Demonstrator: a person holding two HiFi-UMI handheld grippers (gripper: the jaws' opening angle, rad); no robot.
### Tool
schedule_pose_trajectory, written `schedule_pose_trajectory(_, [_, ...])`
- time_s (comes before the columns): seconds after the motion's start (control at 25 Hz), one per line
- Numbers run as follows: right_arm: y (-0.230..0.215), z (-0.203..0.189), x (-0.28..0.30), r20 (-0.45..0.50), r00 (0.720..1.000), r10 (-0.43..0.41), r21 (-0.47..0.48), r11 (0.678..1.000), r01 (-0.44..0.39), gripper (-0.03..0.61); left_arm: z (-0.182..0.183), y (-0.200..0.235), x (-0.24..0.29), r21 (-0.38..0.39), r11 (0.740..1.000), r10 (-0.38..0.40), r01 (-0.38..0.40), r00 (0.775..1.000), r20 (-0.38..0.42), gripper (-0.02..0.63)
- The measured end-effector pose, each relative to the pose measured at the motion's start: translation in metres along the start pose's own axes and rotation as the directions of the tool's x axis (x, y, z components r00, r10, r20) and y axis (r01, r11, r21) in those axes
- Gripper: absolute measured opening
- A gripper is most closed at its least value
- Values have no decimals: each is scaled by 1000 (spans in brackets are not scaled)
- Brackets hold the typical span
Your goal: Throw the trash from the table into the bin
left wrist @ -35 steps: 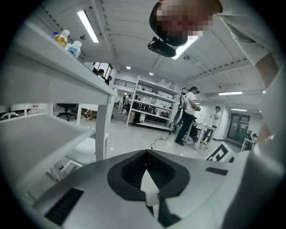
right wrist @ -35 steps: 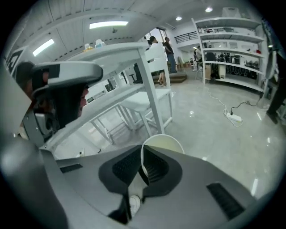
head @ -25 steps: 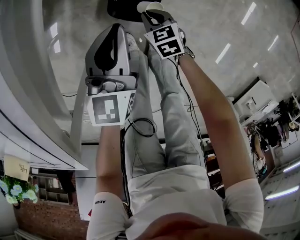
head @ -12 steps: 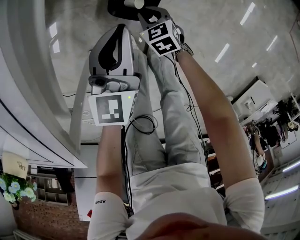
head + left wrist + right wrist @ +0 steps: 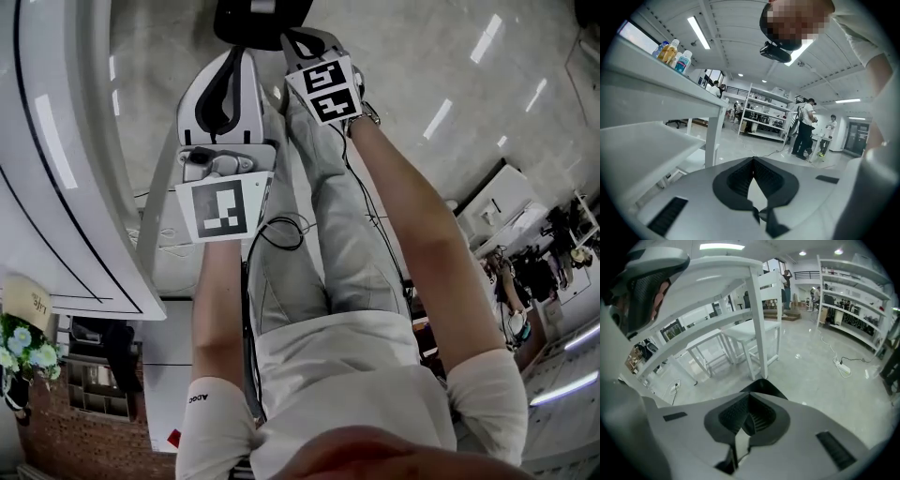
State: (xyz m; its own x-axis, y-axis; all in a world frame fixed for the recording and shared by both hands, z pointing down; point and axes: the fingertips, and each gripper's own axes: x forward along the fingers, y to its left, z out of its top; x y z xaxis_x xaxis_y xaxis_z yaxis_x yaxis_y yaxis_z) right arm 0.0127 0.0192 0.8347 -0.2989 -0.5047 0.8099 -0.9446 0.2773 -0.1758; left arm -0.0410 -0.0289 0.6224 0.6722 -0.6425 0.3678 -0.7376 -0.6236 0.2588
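Note:
In the head view a black bin (image 5: 246, 21) stands on the floor at the top edge, with a pale patch in its opening. My left gripper (image 5: 240, 54) is shut and holds nothing; in the left gripper view its jaws (image 5: 753, 161) meet with nothing between them. My right gripper (image 5: 298, 39) hangs just by the bin's rim. Its jaws (image 5: 749, 398) have just been closing and now stand shut on nothing. A dark shape (image 5: 765, 386) shows just past them. No trash is in either gripper.
A white table (image 5: 66, 187) runs along the left, with bottles (image 5: 674, 52) on its top. The person's legs (image 5: 328, 234) and a cable (image 5: 281, 234) lie below the grippers. White table frames (image 5: 754, 319), shelving (image 5: 768, 117), a power strip (image 5: 843, 365) and people (image 5: 806, 126) stand further off.
Both grippers have risen. A white piece that sat at the right gripper's tips over the bin a second ago is gone from them.

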Motion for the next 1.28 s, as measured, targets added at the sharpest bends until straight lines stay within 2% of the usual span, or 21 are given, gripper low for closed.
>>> schedule_pose_trajectory(0.28, [7, 70, -67, 165, 986, 3, 32, 999, -8, 8, 62, -12, -7, 16, 1000, 20, -21, 997, 75, 3])
schedule_pose_trajectory(0.52, [0, 145, -132, 343, 939, -30, 88, 996, 0, 9, 107, -19, -19, 28, 998, 60, -64, 990, 124, 3])
schedule_pose_trajectory(0.8, [18, 241, -233, 516, 857, 4, -8, 1000, 0, 9, 188, -38, -44, 49, 992, 106, -120, 969, 224, 3])
schedule_pose_trajectory(1.08, [38, 336, -345, 695, 716, 65, -92, 996, 0, 9, 277, -54, -78, 69, 980, 154, -185, 935, 319, 3])
schedule_pose_trajectory(1.2, [50, 356, -385, 736, 673, 76, -97, 995, -7, 9, 304, -57, -104, 91, 970, 180, -226, 917, 357, 3])
schedule_pose_trajectory(1.28, [58, 365, -407, 752, 653, 88, -104, 994, -13, 9, 317, -55, -122, 98, 960, 209, -262, 904, 373, 3])
